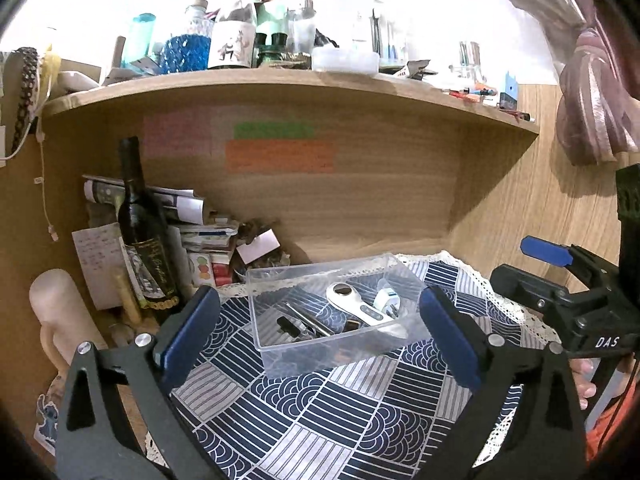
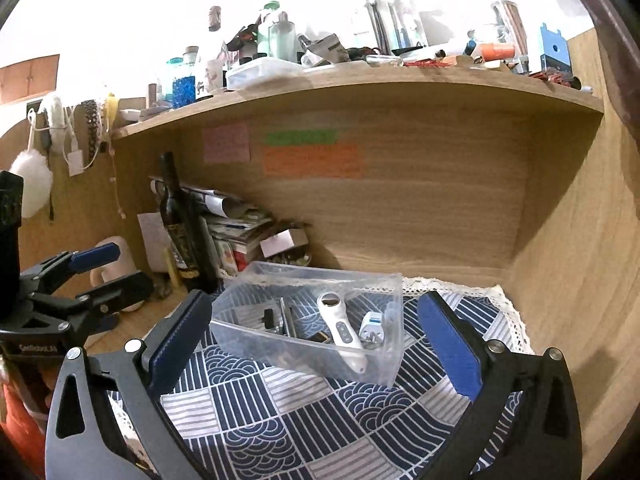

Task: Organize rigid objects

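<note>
Left gripper [image 1: 320, 336] and right gripper [image 2: 316, 340], both wide and empty, face the clear bin [image 1: 280, 354]: light, thin-walled, slippery; grasp its rim.

A bin [image 1: 332, 312] is sitting on the tabletop [image 1: 360, 420] ahead of both pairs of jaws, holding a massager [image 1: 358, 306], a plug [image 1: 387, 298] to its right, and a pen [image 1: 308, 318] to its left.

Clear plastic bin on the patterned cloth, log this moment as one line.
left claw open, empty | right claw open, empty | clear bin on cloth holds white handheld device, plug adapter
</note>
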The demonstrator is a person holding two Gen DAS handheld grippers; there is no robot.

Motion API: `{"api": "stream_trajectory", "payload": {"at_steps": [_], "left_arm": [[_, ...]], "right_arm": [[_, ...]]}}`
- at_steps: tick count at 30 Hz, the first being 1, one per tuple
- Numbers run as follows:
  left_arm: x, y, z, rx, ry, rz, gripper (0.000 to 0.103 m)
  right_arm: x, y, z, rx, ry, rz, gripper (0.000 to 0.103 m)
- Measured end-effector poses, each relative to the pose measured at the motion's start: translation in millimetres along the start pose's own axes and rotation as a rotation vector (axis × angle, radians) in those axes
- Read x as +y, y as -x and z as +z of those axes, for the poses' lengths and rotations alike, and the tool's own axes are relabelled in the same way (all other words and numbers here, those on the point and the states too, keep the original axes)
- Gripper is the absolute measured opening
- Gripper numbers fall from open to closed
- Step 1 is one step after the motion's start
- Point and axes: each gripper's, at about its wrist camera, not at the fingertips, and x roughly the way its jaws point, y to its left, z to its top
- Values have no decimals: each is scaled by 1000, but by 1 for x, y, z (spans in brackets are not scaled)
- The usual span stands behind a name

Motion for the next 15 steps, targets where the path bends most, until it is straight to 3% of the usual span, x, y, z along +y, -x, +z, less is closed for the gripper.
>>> {"api": "stream_trajectory", "payload": {"at_steps": [15], "left_arm": [[-5,6,0,-26,-10,13,102]], "right_arm": [[5,7,-2,-19,8,-2,103]]}}
